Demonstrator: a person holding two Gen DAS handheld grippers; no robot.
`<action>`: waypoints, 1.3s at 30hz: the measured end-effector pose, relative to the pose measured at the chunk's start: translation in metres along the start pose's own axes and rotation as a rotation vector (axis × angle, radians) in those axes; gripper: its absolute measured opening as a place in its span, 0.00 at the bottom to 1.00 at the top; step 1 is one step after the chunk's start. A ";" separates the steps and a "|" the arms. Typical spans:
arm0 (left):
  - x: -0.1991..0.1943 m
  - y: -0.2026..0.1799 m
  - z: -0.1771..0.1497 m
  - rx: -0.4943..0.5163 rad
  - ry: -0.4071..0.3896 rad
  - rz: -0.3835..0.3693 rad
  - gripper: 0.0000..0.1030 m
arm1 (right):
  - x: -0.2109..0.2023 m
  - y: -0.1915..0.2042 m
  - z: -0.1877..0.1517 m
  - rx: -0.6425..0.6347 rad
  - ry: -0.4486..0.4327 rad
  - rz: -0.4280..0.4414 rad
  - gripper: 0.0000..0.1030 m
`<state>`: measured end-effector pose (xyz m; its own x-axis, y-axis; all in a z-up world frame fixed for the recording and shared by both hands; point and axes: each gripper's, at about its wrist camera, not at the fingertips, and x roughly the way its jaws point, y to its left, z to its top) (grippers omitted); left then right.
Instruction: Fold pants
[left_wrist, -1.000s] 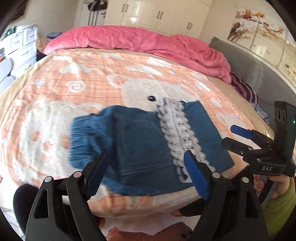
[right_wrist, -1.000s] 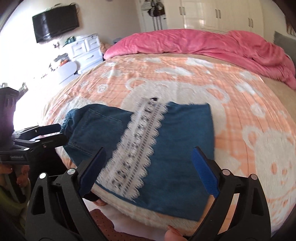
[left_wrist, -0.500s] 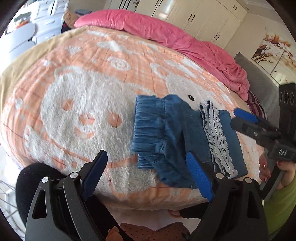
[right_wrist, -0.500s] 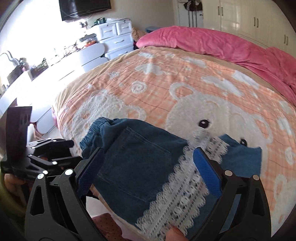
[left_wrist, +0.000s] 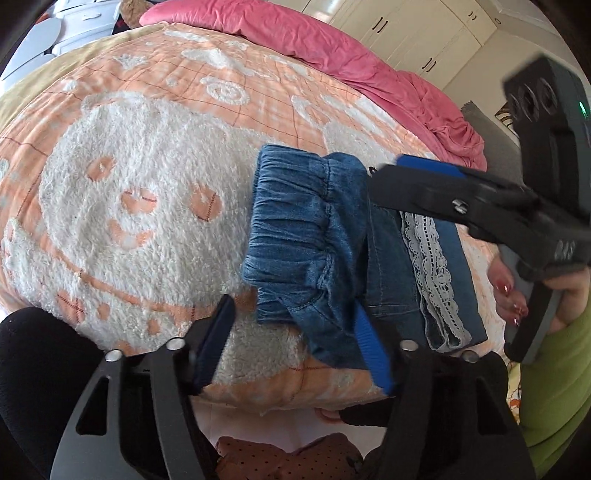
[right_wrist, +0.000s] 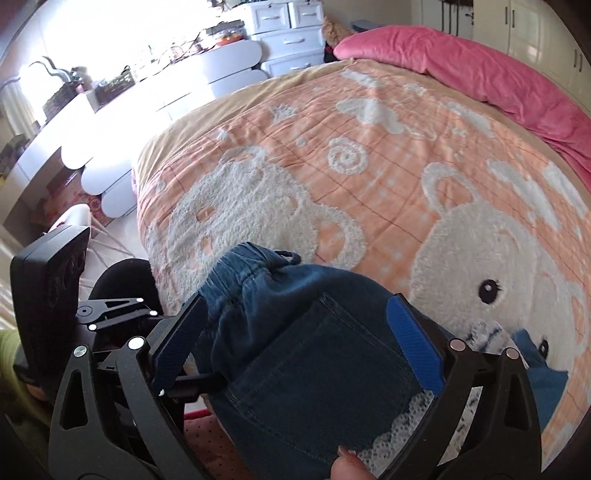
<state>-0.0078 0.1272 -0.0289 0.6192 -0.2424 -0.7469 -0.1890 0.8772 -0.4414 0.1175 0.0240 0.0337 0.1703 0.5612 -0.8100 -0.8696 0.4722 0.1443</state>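
Left gripper (left_wrist: 295, 339) first, through its own camera: my two blue-padded fingers (left_wrist: 371, 349) stand partly spread and have just been closing, with the near corner of the pants (left_wrist: 314, 236) reaching in between them. That corner lies against the inner face of the right-hand pad, while the left-hand pad stands clear of the cloth, so nothing is pinched. The folded denim lies just ahead of my fingertips and a little to the right, its gathered elastic waistband (left_wrist: 291, 221) facing left and a strip of white lace (left_wrist: 432, 266) running along it further right. It rests on the near part of the peach blanket (left_wrist: 147, 155) with white fluffy bears. Up ahead and to my right, my right gripper (left_wrist: 399, 177) reaches over the far end of the pants, held by my hand (left_wrist: 517, 291) with painted nails. A pink duvet (left_wrist: 332, 48) is bunched at the far edge of the bed.

From the right gripper's (right_wrist: 295, 354) camera, my fingers (right_wrist: 413, 347) are spread wide above the denim, one to each side of the back pocket (right_wrist: 325, 354); I cannot tell whether the pads touch the cloth. The waistband (right_wrist: 243, 273) lies ahead and to the left, the lace (right_wrist: 399, 432) near my right-hand finger. My left gripper (right_wrist: 122, 310) shows low on the left, beside the waistband. Beyond the blanket (right_wrist: 369, 155), far left, stand white drawers (right_wrist: 288, 29) and a cluttered desk (right_wrist: 110, 88).
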 end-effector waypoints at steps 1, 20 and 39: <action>0.001 -0.001 0.000 0.003 0.001 -0.005 0.53 | 0.005 0.001 0.002 -0.009 0.014 0.003 0.89; 0.015 0.005 0.004 -0.021 0.011 -0.050 0.54 | 0.033 -0.001 0.000 -0.053 0.100 0.150 0.27; 0.030 -0.113 0.034 0.041 0.018 -0.388 0.72 | -0.103 -0.123 -0.067 0.242 -0.238 0.159 0.36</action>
<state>0.0586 0.0350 0.0155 0.6251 -0.5663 -0.5371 0.0873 0.7346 -0.6729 0.1756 -0.1370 0.0611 0.1692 0.7693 -0.6161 -0.7642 0.4972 0.4109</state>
